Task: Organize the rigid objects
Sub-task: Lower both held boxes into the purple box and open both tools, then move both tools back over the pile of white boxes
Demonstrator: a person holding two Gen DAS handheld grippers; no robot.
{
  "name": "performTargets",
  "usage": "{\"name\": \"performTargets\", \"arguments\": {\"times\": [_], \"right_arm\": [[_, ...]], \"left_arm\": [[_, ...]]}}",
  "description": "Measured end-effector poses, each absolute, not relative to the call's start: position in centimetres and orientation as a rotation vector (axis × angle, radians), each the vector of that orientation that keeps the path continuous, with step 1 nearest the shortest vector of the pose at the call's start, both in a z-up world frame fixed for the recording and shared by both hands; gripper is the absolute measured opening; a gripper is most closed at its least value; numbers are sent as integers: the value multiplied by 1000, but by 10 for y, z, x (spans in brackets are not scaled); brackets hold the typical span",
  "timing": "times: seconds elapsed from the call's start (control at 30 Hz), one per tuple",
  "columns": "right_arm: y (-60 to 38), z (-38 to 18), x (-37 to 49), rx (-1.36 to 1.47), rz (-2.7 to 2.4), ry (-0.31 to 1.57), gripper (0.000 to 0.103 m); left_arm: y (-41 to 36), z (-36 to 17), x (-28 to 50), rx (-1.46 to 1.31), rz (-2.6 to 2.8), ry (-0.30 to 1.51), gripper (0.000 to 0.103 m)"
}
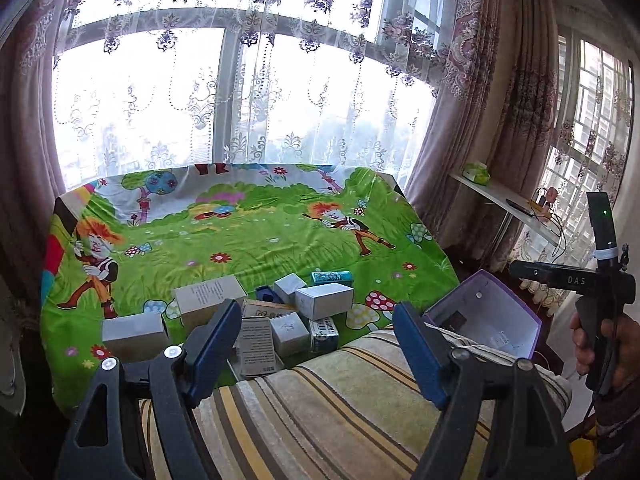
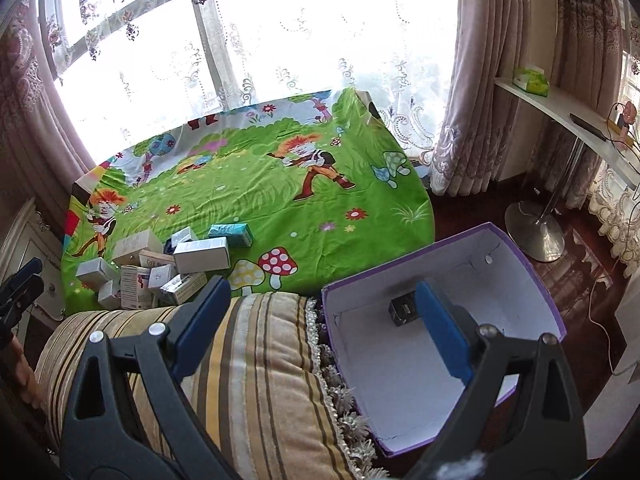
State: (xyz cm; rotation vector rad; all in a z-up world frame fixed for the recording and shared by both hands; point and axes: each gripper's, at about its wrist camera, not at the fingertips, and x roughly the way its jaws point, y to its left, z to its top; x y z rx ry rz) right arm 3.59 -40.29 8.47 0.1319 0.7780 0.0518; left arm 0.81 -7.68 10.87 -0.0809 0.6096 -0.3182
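A pile of several small cardboard boxes (image 1: 276,312) lies on the near part of a table under a green cartoon cloth (image 1: 256,236); the pile also shows in the right wrist view (image 2: 160,268). A purple box with a white inside (image 2: 440,344) stands on the right and holds one small black box (image 2: 404,308). My left gripper (image 1: 318,344) is open and empty above a striped cushion, just short of the pile. My right gripper (image 2: 320,328) is open and empty over the purple box's near left edge.
A striped cushion (image 2: 248,368) with a fringe lies between the table and me. A white shelf (image 2: 560,116) with a green tissue pack stands at the right on a metal stand. Curtains and a window lie behind the table.
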Motion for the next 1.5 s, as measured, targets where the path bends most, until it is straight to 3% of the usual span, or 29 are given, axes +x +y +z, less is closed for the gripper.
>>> {"name": "performTargets", "arguments": {"times": [0.53, 1.1, 1.5], "right_arm": [[-327, 78, 103, 110, 186, 853, 95], [-253, 52, 184, 38, 252, 942, 95], [-234, -11, 199, -63, 264, 945, 95]], "left_arm": [[6, 93, 32, -231, -110, 669, 79], [-45, 39, 112, -172, -194, 1009, 73], [-75, -22, 133, -154, -169, 1165, 67]]}}
